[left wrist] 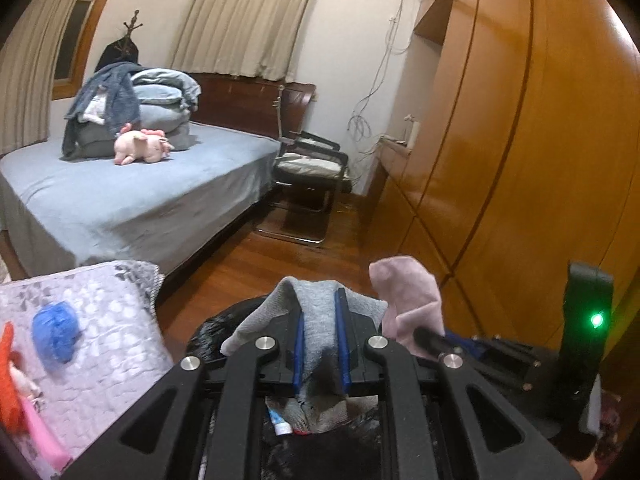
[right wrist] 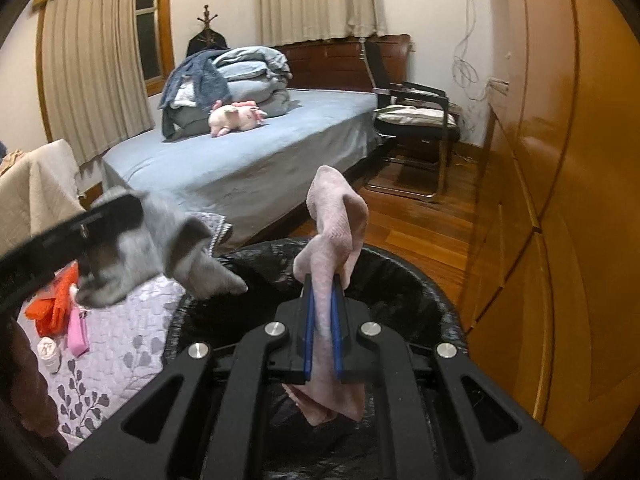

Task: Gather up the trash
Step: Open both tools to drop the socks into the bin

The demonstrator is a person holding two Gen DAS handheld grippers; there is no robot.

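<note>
Left wrist view: left gripper (left wrist: 320, 336) clamped tight on a grey sock (left wrist: 318, 312), blue pads (left wrist: 298, 350) pinching its middle so both ends flop free. It hangs over the black-lined trash bin (left wrist: 208, 332), likely held there so a release drops it straight in. Some trash already lies low in the bin, including a small tube (left wrist: 279, 420). To the right, the right gripper (left wrist: 430, 340) carries a pink sock (left wrist: 408, 296), just beside the grey one. Near left, a lilac quilted cover (left wrist: 100, 320) with a blue crumpled item (left wrist: 56, 336) on it, probably still to collect.

Right wrist view: right gripper (right wrist: 323, 312) closed on the pink sock (right wrist: 334, 220), gripped mid-length, top end standing up, bottom end dangling into the bin (right wrist: 420, 280). Bin mouth sits directly below the jaws. Left gripper (right wrist: 108, 216) with the grey sock (right wrist: 168, 248) is at left, blurred, over the bin's left rim. Orange item (right wrist: 54, 300) and pink item (right wrist: 77, 332) sit on the quilted cover (right wrist: 120, 344), left of the bin.
</note>
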